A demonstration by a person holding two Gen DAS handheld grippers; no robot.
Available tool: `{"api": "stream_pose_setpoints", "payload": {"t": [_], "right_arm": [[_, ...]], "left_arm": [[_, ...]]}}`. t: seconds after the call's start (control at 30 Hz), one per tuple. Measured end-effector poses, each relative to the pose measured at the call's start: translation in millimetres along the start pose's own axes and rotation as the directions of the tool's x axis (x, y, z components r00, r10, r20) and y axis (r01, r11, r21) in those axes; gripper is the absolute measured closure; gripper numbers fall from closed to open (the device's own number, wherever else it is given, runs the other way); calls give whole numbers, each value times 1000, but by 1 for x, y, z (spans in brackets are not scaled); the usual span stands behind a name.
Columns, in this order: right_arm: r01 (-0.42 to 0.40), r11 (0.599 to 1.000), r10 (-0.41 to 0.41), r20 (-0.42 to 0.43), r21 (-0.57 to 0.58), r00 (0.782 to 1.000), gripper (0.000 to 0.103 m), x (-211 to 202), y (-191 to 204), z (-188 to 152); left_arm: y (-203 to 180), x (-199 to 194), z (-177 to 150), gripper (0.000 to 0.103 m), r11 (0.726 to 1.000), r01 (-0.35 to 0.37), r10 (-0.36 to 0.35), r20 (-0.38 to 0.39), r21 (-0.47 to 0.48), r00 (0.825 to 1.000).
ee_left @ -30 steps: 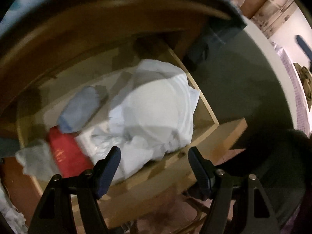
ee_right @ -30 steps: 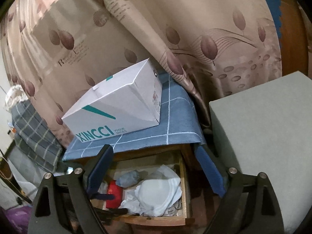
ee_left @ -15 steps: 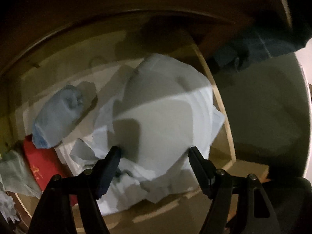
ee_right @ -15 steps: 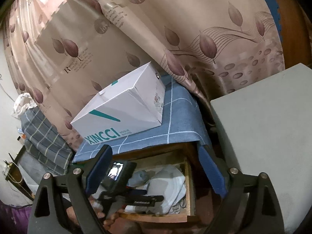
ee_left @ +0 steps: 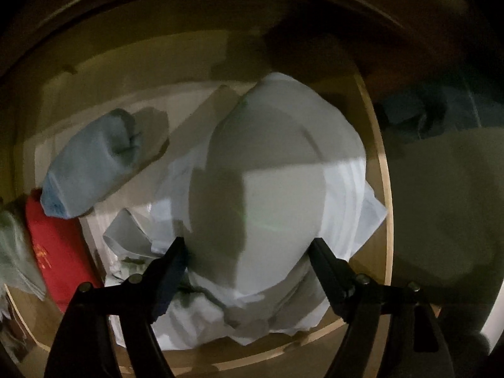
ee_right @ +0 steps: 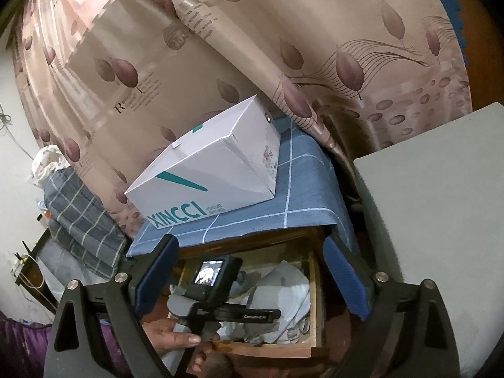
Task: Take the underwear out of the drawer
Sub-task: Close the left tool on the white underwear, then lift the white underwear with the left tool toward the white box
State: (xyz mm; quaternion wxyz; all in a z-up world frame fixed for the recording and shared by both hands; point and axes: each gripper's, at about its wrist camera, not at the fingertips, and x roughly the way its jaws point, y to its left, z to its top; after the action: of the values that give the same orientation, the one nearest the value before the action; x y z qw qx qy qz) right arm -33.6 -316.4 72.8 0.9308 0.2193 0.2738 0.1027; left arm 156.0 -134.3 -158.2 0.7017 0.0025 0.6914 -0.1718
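So the left gripper (ee_left: 247, 245) is pointing nearly straight down into the open wooden drawer (ee_left: 382, 189), jaws spread wide and just been opening further, with nothing pinched between them. Right under it is the white underwear (ee_left: 283, 170), a padded bra cup lying on top of a heap of crumpled white fabric that fills the right half of the drawer. The fingertips (ee_left: 178, 252) sit either side of the cup's near edge; the view is dim, so I can't tell whether they actually touch the cloth.

On the left side of the drawer there's a rolled blue-grey sock (ee_left: 91, 163), and below it a red packet (ee_left: 53, 245) with gold marks, tucked against the drawer's left wall.

The right gripper (ee_right: 250, 277) hangs back in front of the nightstand, jaws also wide and just been opening, holding nothing. Through it you see the person's left hand (ee_right: 171, 337) on the other gripper's handle over the drawer. On top of the nightstand: a blue checked cloth (ee_right: 308, 189) and a white XINCCI box (ee_right: 214, 170), with a leaf-print curtain (ee_right: 283, 47) behind.
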Motion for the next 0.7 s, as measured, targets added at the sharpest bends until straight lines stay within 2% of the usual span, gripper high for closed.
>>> {"api": "stream_pose_setpoints", "payload": {"t": [0.07,0.1,0.13,0.17,0.23,0.3,0.43,0.57,0.7], "right_arm": [[-4,1000,4,-5,-3,1000,11,1,1,0],[-6,1000,6,-4,-3,1000,10,0,1,0],[-8,1000,8,-2,-1,1000,10,0,0,0],[-11,1000,11,1,3,1000,9,-1,-1,0],[-15,1000,15,6,11,1000,9,-1,-3,0],[-17,1000,17,7,20,1000,9,-1,-4,0],[-20,1000,19,8,25,1000,8,-2,-5,0],[-23,999,23,14,40,1000,8,-3,-8,0],[-17,999,16,8,46,1000,8,-2,-9,0]], "left_arm": [[6,1,1,23,999,12,-12,4,-50,1000],[8,1,2,27,997,19,-19,9,-69,1000],[9,1,3,39,997,17,-16,12,-76,1000],[10,-3,4,46,997,16,-15,19,-79,1000],[9,-6,2,64,997,15,-12,41,-79,999],[9,-11,-3,71,996,34,-28,74,-77,997],[17,-27,-27,78,991,99,-82,169,-94,982],[18,-49,-53,79,985,144,-115,269,-92,956],[16,-75,-72,79,983,176,-150,323,-53,935]]}}
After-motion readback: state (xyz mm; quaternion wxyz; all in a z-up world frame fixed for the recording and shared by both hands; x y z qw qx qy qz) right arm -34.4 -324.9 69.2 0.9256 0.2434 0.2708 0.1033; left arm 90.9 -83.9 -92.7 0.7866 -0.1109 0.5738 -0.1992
